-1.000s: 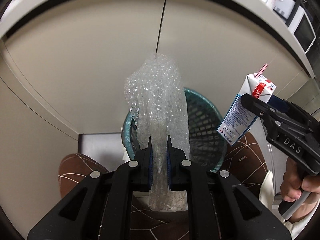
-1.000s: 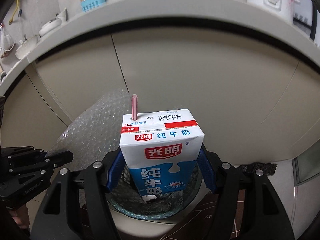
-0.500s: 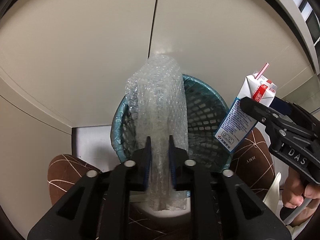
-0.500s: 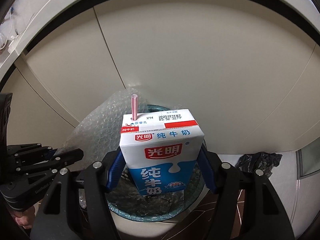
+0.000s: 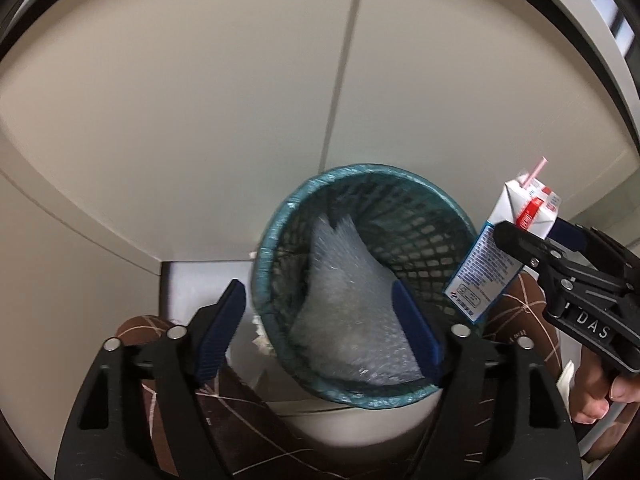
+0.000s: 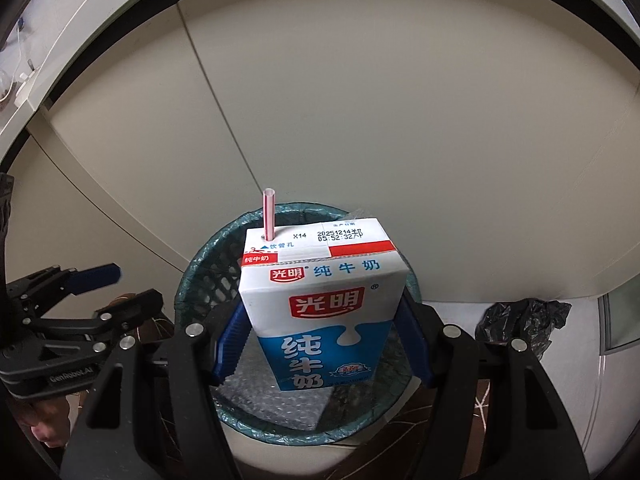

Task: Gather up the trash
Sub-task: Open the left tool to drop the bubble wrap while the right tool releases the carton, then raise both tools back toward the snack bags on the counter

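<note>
Left gripper fingers now spread wide, released clear bubble wrap sheet; wrap dropped into teal mesh trash basket, earlier clamped upright above rim. Right gripper fingers unchanged, clamped on blue-white milk carton with pink straw, held above basket, right of centre.

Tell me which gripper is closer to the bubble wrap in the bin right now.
Left. The left gripper hangs open directly over the bubble wrap lying in the trash basket. The right gripper, shut on the milk carton, is off to the side, beyond the basket's rim.
</note>
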`<state>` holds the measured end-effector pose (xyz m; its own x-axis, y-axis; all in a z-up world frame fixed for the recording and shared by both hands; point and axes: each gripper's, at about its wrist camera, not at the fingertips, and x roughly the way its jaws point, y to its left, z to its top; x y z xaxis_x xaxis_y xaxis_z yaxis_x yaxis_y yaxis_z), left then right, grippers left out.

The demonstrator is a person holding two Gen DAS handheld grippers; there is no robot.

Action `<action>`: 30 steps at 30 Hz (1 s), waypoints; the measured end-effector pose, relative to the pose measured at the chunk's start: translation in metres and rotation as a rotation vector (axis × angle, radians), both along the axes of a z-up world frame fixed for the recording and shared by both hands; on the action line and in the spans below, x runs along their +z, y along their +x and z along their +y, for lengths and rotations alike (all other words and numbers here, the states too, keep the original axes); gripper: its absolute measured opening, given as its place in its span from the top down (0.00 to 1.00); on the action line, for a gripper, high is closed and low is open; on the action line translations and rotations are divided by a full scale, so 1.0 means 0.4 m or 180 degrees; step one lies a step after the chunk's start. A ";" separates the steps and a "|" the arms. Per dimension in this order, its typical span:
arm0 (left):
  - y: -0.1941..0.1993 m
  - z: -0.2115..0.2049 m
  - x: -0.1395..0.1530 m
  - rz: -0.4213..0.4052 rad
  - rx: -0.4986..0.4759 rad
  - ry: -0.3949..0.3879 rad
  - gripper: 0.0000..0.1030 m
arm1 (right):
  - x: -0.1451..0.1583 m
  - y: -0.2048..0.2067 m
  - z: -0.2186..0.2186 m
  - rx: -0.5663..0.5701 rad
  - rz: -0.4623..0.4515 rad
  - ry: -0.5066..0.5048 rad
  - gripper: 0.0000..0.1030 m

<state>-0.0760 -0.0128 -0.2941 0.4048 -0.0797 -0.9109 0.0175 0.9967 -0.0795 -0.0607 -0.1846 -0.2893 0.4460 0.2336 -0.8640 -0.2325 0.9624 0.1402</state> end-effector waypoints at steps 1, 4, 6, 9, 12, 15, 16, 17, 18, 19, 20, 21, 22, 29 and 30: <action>0.000 0.005 0.004 -0.0009 0.0028 0.0007 0.25 | 0.000 0.001 0.006 0.0014 -0.0004 0.0005 0.39; -0.011 0.033 0.008 -0.0043 0.0110 0.0014 0.21 | 0.005 0.005 0.023 0.0058 -0.0035 0.0022 0.39; -0.019 0.049 0.011 -0.0111 0.0150 -0.0002 0.19 | 0.008 0.005 0.033 0.0080 -0.0051 0.0029 0.39; -0.029 0.066 0.014 -0.0145 0.0184 0.0005 0.17 | 0.011 0.004 0.047 0.0104 -0.0060 0.0044 0.39; -0.035 0.082 0.022 -0.0193 0.0216 -0.0004 0.14 | 0.011 -0.003 0.051 0.0115 -0.0046 0.0061 0.38; -0.039 0.091 0.034 -0.0220 0.0246 -0.0018 0.14 | 0.018 -0.008 0.046 0.0117 -0.0068 0.0081 0.30; -0.039 0.093 0.037 -0.0223 0.0254 -0.0025 0.14 | 0.021 -0.010 0.043 0.0111 -0.0088 0.0087 0.27; -0.040 0.094 0.041 -0.0234 0.0256 -0.0033 0.14 | 0.025 -0.012 0.040 0.0101 -0.0106 0.0094 0.24; -0.040 0.093 0.044 -0.0213 0.0254 -0.0039 0.13 | 0.029 -0.013 0.036 0.0087 -0.0123 0.0097 0.23; -0.042 0.093 0.050 -0.0227 0.0251 -0.0039 0.13 | 0.032 -0.017 0.031 0.0075 -0.0139 0.0100 0.22; -0.042 0.092 0.055 -0.0237 0.0250 -0.0036 0.13 | 0.037 -0.019 0.026 0.0061 -0.0160 0.0106 0.20; -0.044 0.091 0.062 -0.0254 0.0246 -0.0034 0.12 | 0.045 -0.020 0.020 0.0036 -0.0187 0.0111 0.19; -0.046 0.087 0.069 -0.0272 0.0237 -0.0037 0.12 | 0.053 -0.021 0.012 0.0012 -0.0214 0.0112 0.17; -0.061 0.078 0.154 -0.0457 0.0222 -0.0019 0.06 | 0.136 -0.022 -0.032 -0.0078 -0.0432 0.0134 0.14; -0.064 0.074 0.168 -0.0499 0.0212 -0.0014 0.06 | 0.154 -0.025 -0.038 -0.0087 -0.0467 0.0140 0.14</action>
<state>-0.1014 0.0168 -0.2267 0.5466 -0.0517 -0.8358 -0.0361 0.9957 -0.0852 -0.0706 -0.2000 -0.2279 0.5733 0.2560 -0.7783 -0.2274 0.9623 0.1490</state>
